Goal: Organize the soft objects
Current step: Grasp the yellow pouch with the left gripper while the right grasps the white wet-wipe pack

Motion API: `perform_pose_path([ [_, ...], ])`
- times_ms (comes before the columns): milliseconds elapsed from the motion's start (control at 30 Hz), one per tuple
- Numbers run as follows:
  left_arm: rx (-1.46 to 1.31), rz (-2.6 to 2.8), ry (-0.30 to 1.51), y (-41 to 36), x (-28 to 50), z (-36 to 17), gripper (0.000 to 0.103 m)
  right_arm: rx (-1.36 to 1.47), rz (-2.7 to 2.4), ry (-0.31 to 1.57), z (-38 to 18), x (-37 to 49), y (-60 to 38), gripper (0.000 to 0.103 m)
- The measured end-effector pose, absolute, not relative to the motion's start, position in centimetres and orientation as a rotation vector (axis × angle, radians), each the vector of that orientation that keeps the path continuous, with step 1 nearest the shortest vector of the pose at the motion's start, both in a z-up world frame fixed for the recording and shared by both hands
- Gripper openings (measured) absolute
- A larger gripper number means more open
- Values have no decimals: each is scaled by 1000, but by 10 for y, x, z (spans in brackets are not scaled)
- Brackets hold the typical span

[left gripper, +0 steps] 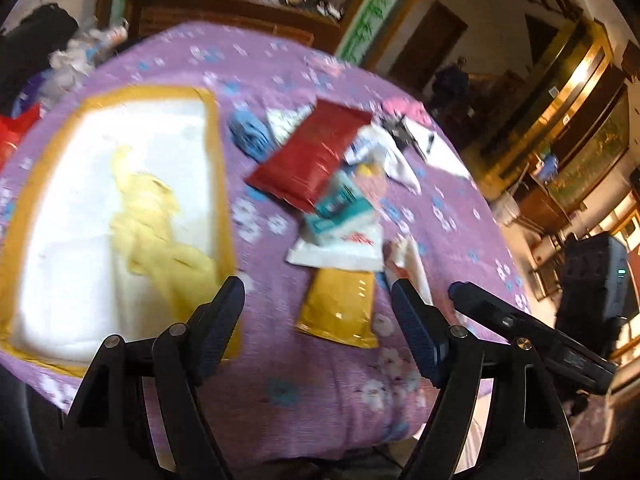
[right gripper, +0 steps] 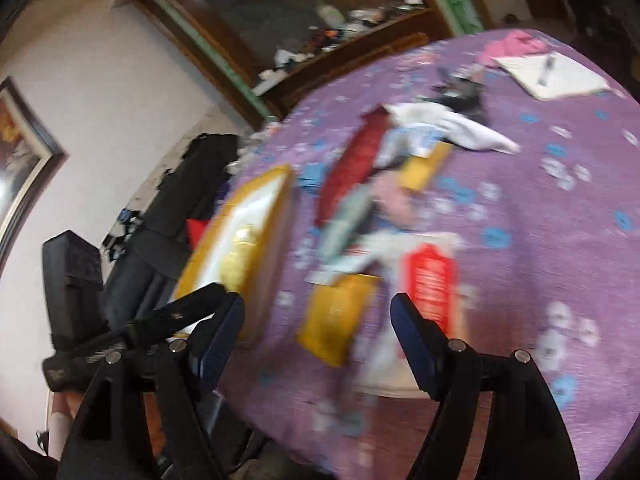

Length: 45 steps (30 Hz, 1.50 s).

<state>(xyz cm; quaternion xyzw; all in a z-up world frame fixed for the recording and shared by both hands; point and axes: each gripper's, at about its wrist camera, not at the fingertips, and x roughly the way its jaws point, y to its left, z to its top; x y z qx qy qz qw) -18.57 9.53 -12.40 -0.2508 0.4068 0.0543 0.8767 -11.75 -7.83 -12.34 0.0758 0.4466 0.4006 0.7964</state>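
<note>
Purple flowered counter [left gripper: 304, 380] holds pile of soft packs. Yellow cloth [left gripper: 156, 224] lies in tray [left gripper: 218, 128]. Left hand-held gripper [left gripper: 318, 300] wide open, empty. Right hand-held gripper [right gripper: 318, 314] wide open, empty, over yellow pack [right gripper: 338, 316].

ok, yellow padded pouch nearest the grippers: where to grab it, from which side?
Judgement: take the yellow pouch by its near short edge, coming in from the table's near side. It lies flat on the purple cloth, long axis pointing away, far end tucked under the white packet. Near edge looks free. The open left gripper holds nothing.
</note>
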Motion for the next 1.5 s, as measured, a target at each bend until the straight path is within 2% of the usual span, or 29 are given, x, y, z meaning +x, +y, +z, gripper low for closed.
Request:
perform_pose_path([
  [233,-556,68,908,82,-176,-131,77,263,781,1049,-150,-92,-107,76],
  [600,-390,44,1035,63,-131,-151,77,240,727,1114,-169,-72,-106,75],
  [700,-326,68,1049,58,-121,-155,76,228,713,1115,-170,-72,-103,66],
  [733,-301,76,1051,56,-119,-156,75,225,720,1116,-169,-72,-102,59],
  [800,-248,92,1060,52,-118,-159,69,206,734,1126,-170,-75,-98,51],
  [833,-230,105,1067,50,-118,-160,65,193,734,1129,-172,-76,-97,51],
  [933,-257,80,1070,51,-124,-157,65,185,728,1121,-170,-79,-98,46],
  [1067,-291,47,1066,52,-128,-146,65,181,724,1079,-163,-80,-105,45],
  [1267,-274,43,1123,51,-107,-161,64,199,710,1068,-159,-78,-107,45],
  [1300,-276,34,1126,50,-107,-162,60,206,712,1075,-159,-79,-107,45],
  [1333,-287,23,1137,48,-109,-163,46,213,717,1078,-159,-80,-107,45],
  [1500,-246,7,1154,47,-132,-161,45,190,711,1070,-160,-83,-104,45],
])
